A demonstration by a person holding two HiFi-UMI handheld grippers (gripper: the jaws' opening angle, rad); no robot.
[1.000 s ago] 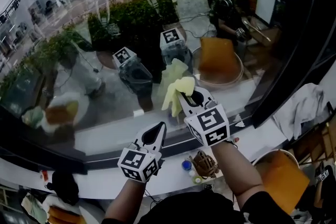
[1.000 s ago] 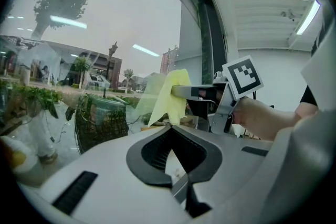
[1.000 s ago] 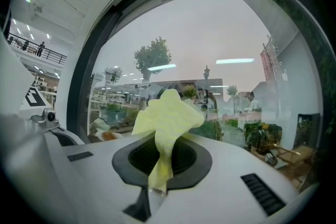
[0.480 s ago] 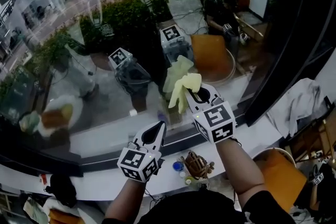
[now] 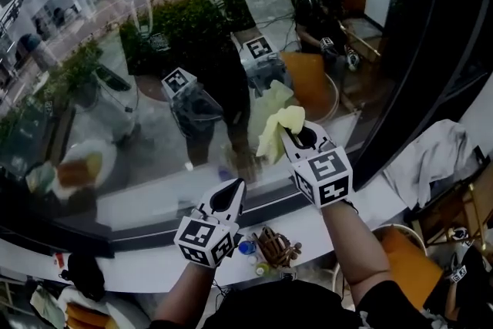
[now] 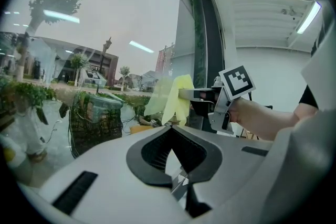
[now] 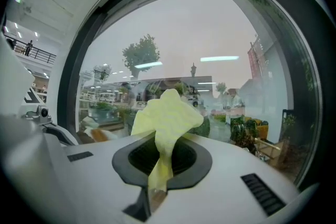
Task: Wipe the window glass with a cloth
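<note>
Cloth [image 5: 277, 132] — yellow — pinched in right gripper [image 5: 295, 136] near window glass [image 5: 115, 50]; left gripper [image 5: 230, 190] has jaws pressed together, empty.

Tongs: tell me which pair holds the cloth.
The right tongs, clamped on the yellow cloth; the left tongs are shut on nothing.

The place reads as a commercial or office-type interior on a street front; its exact kind cannot be told. A tall pane of window glass [image 5: 154, 112] is set in a dark frame [image 5: 420, 81] above a white ledge [image 5: 376, 200]. Hedges [image 5: 189, 23], a tree [image 6: 58, 0] and low buildings [image 6: 79, 66] are seen outside. A strip light [image 6: 307, 17] is mounted on the white ceiling, and an orange seat [image 5: 412, 267] is placed nearby.
</note>
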